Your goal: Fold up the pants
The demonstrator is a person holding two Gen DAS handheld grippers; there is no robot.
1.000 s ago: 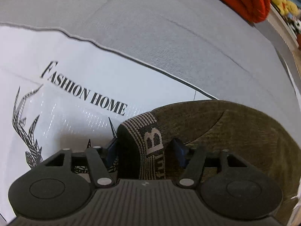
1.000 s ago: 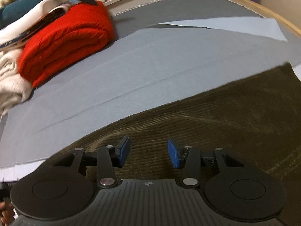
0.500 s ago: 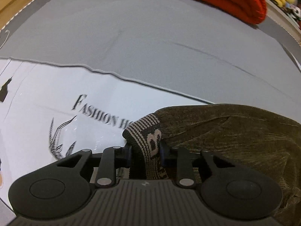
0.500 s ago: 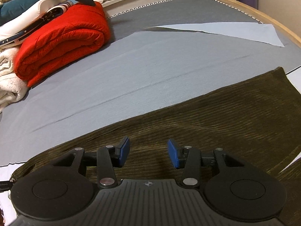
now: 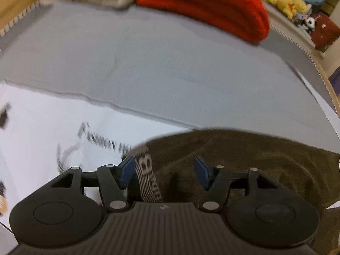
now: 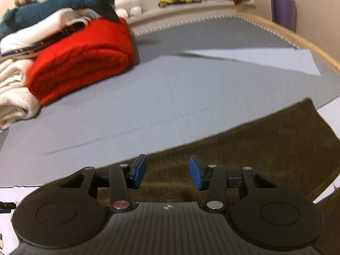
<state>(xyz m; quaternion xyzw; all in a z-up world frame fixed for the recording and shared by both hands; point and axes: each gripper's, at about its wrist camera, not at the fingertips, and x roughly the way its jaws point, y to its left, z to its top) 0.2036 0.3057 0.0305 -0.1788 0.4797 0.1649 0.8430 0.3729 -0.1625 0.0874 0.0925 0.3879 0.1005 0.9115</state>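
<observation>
Olive-brown corduroy pants [image 5: 244, 155] lie flat on a grey cloth [image 5: 170, 68], also seen in the right wrist view [image 6: 255, 146]. Their striped, lettered waistband [image 5: 146, 170] lies between the fingers of my left gripper [image 5: 162, 172], which is open around it, the left pad beside the band. My right gripper [image 6: 167, 173] is open and empty, low over the pants' far edge.
A folded red blanket [image 6: 85, 57] and cream towels [image 6: 12, 97] sit at the back, with a dark plush shark [image 6: 63, 4] on top. A white printed sheet [image 5: 53, 131] lies left of the pants. A wooden edge [image 6: 308, 44] bounds the right side.
My left gripper was shut on the waistband half a second ago and has now opened, letting it go. Both cameras have tilted up and the views are blurred by motion.
</observation>
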